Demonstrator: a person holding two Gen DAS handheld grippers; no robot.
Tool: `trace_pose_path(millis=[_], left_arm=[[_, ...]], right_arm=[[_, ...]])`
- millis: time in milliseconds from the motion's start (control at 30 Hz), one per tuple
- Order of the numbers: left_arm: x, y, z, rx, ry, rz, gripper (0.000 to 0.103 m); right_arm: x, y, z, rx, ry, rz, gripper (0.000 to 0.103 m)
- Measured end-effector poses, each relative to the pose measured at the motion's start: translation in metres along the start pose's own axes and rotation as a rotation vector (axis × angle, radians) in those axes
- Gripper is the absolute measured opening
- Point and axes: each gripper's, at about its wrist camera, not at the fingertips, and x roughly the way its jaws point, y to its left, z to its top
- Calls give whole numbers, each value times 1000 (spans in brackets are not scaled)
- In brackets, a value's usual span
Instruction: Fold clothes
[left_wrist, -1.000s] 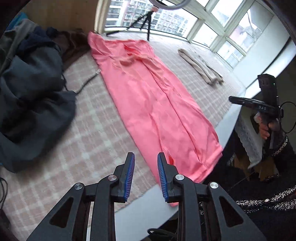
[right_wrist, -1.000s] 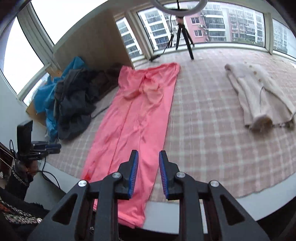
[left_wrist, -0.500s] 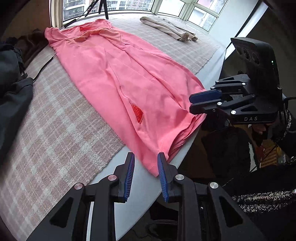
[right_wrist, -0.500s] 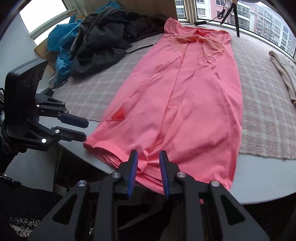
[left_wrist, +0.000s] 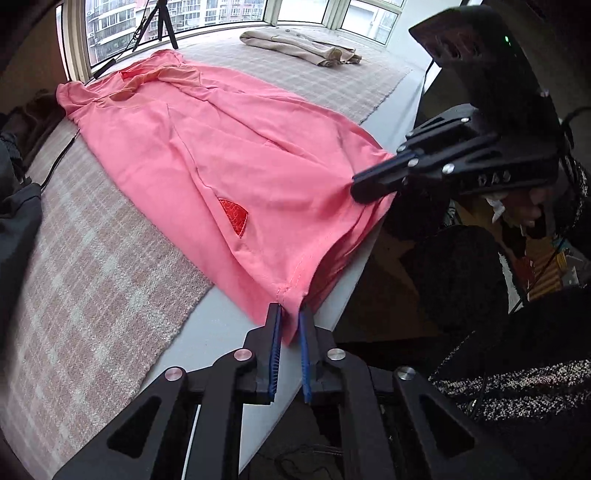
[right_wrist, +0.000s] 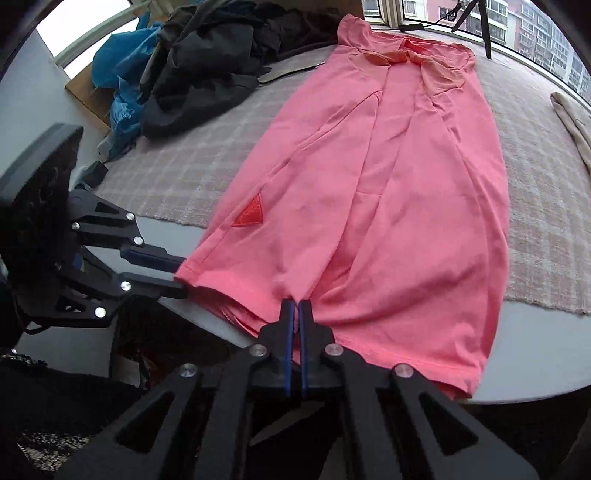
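Observation:
A long pink garment (left_wrist: 229, 147) with a red triangular patch (left_wrist: 232, 218) lies flat on a checked mat (left_wrist: 92, 258). Its hem hangs over the grey table edge (left_wrist: 221, 332). My left gripper (left_wrist: 290, 314) is shut on the hem's near corner, with cloth bunched between the blue pads. In the right wrist view the same garment (right_wrist: 406, 184) spreads away from me, and my right gripper (right_wrist: 296, 308) is shut on the hem near its middle. Each gripper shows in the other's view: the right gripper (left_wrist: 360, 186) pinching the hem, the left gripper (right_wrist: 181, 275) at the hem's left corner.
A pile of dark clothes (right_wrist: 207, 62) and a blue bag (right_wrist: 118, 74) sit at the mat's far left. A folded beige garment (left_wrist: 299, 46) lies at the far right by the windows. A tripod (left_wrist: 159, 18) stands behind the garment. A person's tweed sleeve (left_wrist: 517, 387) is close by.
Both grippers came down from above the table to the hem at its near edge. Their jaws, open half a second ago, have closed on the pink cloth.

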Motion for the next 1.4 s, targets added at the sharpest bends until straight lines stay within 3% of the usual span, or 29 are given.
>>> trace_pose_path(millis=[67,200,300,433,533,667,700,733,800,833,867,967,1067,1100,1133,1167,1200,1300,1367,1400], left_arm=[[-3,7,1,-53,3,-7,6],[-8,21,2,-158,8,-21,11],[-12,32,2,-237,12,-31,19],[-15,42,4,-322,19,-40,32],[-6,35,9,-298,34,-24,33],[6,25,15,-265,53,-3,30],[9,23,17,-257,58,2,21],[12,20,18,-248,63,7,2],[18,15,21,-232,73,18,3],[16,16,21,-232,71,18,2],[11,19,18,-237,64,15,2],[-4,27,10,-254,44,5,3],[1,33,6,-287,68,11,10],[4,34,5,-304,77,19,24],[7,36,4,-321,85,28,39],[8,37,3,-338,82,25,44],[9,39,2,-355,69,12,46],[18,36,6,-341,57,12,43],[24,35,9,-331,65,-3,28],[26,34,11,-326,71,-13,8]], right_arm=[[-17,-14,-3,113,-49,82,3],[-9,-25,-12,148,41,56,6],[-18,-29,-20,168,43,75,21],[-49,-55,-30,262,-97,-80,25],[-54,-81,-41,319,-106,-194,35],[-39,-96,-44,324,-70,-184,35],[-36,-97,-43,320,-66,-175,35],[-32,-96,-42,309,-64,-177,35],[-27,-91,-40,273,-78,-173,35],[-26,-89,-39,259,-66,-167,22],[-25,-86,-39,245,-54,-160,3],[-33,-79,-41,208,-54,-151,3],[-41,-77,-42,187,-67,-152,9],[-43,-79,-42,197,-68,-166,15],[-44,-82,-41,207,-69,-181,30],[-46,-84,-41,217,-71,-193,36],[-46,-88,-40,231,-78,-184,36],[-35,-92,-39,233,-51,-155,36],[-26,-89,-38,207,-28,-152,36],[-26,-86,-38,186,-48,-153,36]])
